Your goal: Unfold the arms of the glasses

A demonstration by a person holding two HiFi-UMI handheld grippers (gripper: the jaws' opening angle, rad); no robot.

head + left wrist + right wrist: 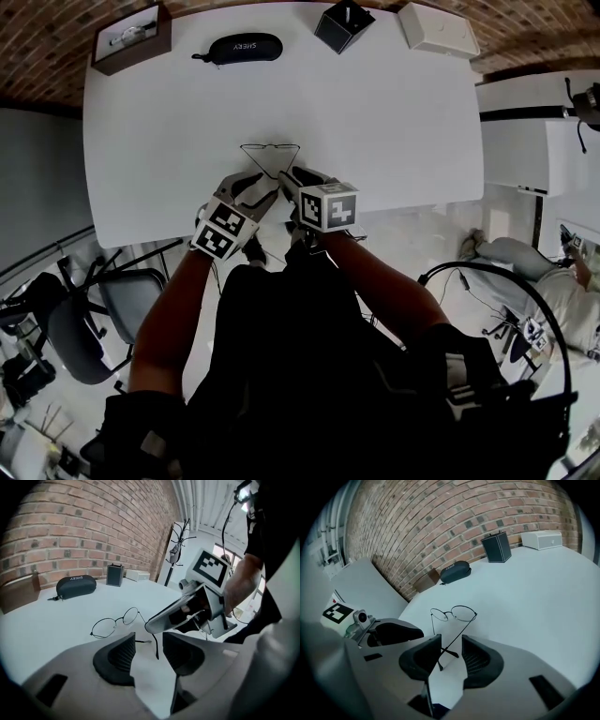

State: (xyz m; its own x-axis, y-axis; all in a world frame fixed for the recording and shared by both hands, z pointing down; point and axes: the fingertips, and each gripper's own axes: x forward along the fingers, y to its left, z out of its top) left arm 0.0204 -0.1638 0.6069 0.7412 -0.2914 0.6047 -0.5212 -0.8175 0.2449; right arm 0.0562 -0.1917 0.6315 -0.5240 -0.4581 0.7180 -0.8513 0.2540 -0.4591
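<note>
Table [403,122], one. On it:
- Glasses [270,147], one pair, flat, near me, arm tips reaching between my jaws.
- Case [244,47], one.
- Boxes, three: black [343,24], white [438,30], brown [131,39].

Grippers, two: left gripper [149,641] and right gripper [451,644], both spread, pinching nothing.

Glasses [453,613]: thin dark wire frame, two round clear lenses.
Arms: both swung out from the front, slanting inward, crossing near their tips.
Pose: lenses face away from me, arm tips point toward me.
Place: on the white table [375,112], near my edge.
</note>
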